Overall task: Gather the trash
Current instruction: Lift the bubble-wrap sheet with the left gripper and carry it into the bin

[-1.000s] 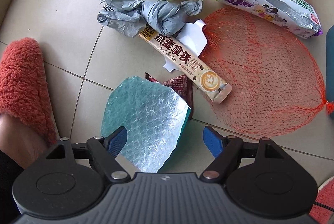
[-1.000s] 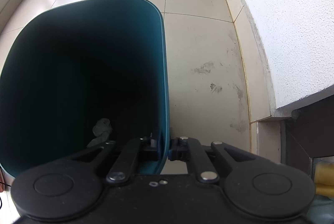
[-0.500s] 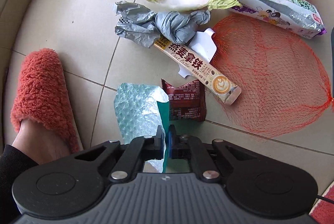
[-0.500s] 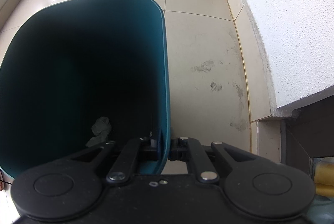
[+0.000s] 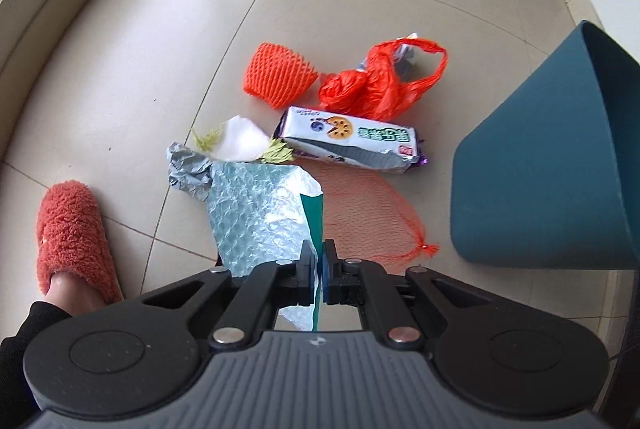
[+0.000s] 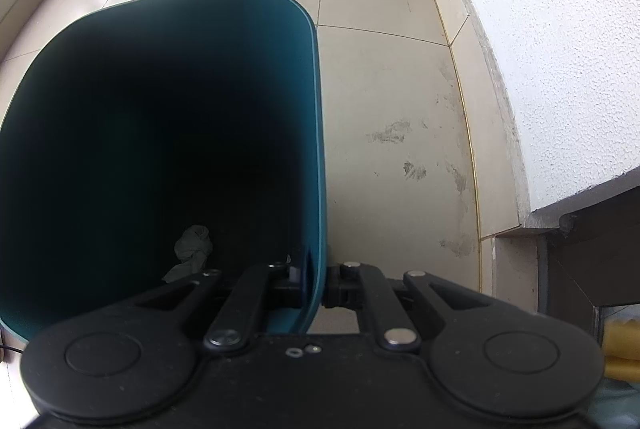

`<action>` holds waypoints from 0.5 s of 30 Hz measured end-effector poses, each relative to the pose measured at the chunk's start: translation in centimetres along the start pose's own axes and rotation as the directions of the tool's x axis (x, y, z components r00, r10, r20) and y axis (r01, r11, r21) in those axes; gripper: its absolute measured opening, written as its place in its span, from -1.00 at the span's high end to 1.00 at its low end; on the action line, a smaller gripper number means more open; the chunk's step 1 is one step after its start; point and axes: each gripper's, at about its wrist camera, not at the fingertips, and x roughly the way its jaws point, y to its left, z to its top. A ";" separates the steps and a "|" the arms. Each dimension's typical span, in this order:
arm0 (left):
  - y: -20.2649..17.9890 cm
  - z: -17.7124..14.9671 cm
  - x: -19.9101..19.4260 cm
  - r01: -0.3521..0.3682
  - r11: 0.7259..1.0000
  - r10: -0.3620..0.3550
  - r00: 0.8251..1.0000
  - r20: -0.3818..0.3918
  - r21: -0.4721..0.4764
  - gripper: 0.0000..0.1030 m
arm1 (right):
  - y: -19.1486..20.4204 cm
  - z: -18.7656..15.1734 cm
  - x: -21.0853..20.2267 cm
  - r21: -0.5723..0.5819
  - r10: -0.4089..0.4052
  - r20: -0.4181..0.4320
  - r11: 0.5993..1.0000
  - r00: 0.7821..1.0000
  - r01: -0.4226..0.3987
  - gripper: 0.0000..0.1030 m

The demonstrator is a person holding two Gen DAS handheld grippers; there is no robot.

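inside the bin [image 6: 256, 41], contents mostly dark.

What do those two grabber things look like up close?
Both look alike: the left gripper and the right gripper have black plastic linkage arms with silver rivets and round black discs at the corners. The left has a ribbed grey body and blue pads.

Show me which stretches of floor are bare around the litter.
Bare tile runs from the orange foam fruit net back to the window ledge, and between the fuzzy red slipper and crumpled grey bag. Crowded: biscuit packet, red plastic bag and red mesh net beside the teal bin.
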 end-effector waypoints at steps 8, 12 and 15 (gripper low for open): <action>-7.5 1.9 -6.9 0.056 0.986 -0.076 0.989 0.125 0.156 0.94 | -0.7 0.3 0.0 0.037 0.035 -0.006 0.999 0.999 -0.035 0.91; -10.9 2.8 -8.9 0.088 0.971 -0.123 0.981 0.149 0.222 0.94 | -0.9 0.3 -0.3 0.044 0.044 0.000 0.998 0.999 -0.044 0.92; -13.7 3.2 -10.1 0.066 0.958 -0.123 0.974 0.190 0.280 0.94 | -0.9 0.3 -0.3 0.047 0.048 0.002 0.998 0.999 -0.048 0.92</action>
